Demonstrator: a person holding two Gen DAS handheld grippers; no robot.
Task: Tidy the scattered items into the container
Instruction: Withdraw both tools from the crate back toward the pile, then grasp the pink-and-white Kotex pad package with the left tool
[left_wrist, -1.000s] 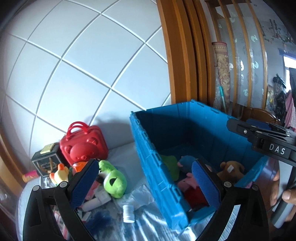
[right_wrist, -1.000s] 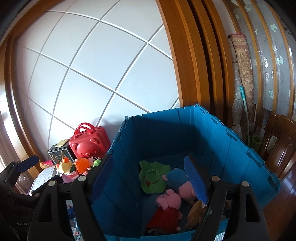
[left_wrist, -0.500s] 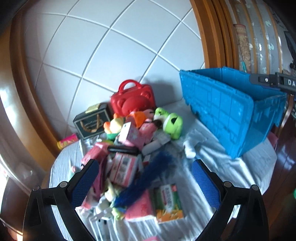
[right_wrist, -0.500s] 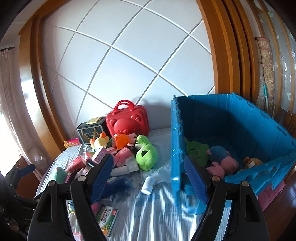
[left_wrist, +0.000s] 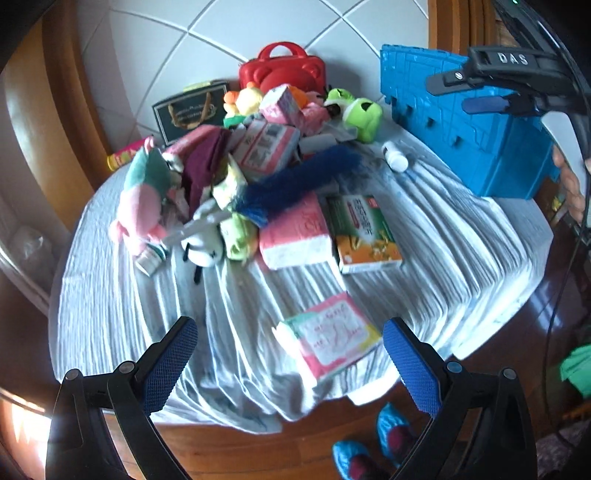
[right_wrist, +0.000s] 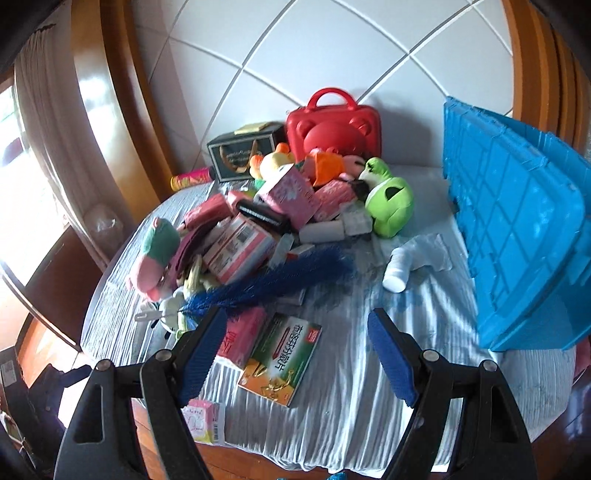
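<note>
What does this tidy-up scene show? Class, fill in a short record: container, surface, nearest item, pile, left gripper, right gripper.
container: blue crate, at the table's right edge
surface: table under a white cloth
nearest item: pink packet, near the front edge
pile: toys and boxes, with a green frog toy and a blue duster
left gripper: open, empty
right gripper: open, empty

My grippers (left_wrist: 290, 356) are showing black frames, silver screws and blue mesh pads (right_wrist: 391, 363); I am wearing blue shoe covers (left_wrist: 369, 448), "DAS" lettering marking one.
</note>
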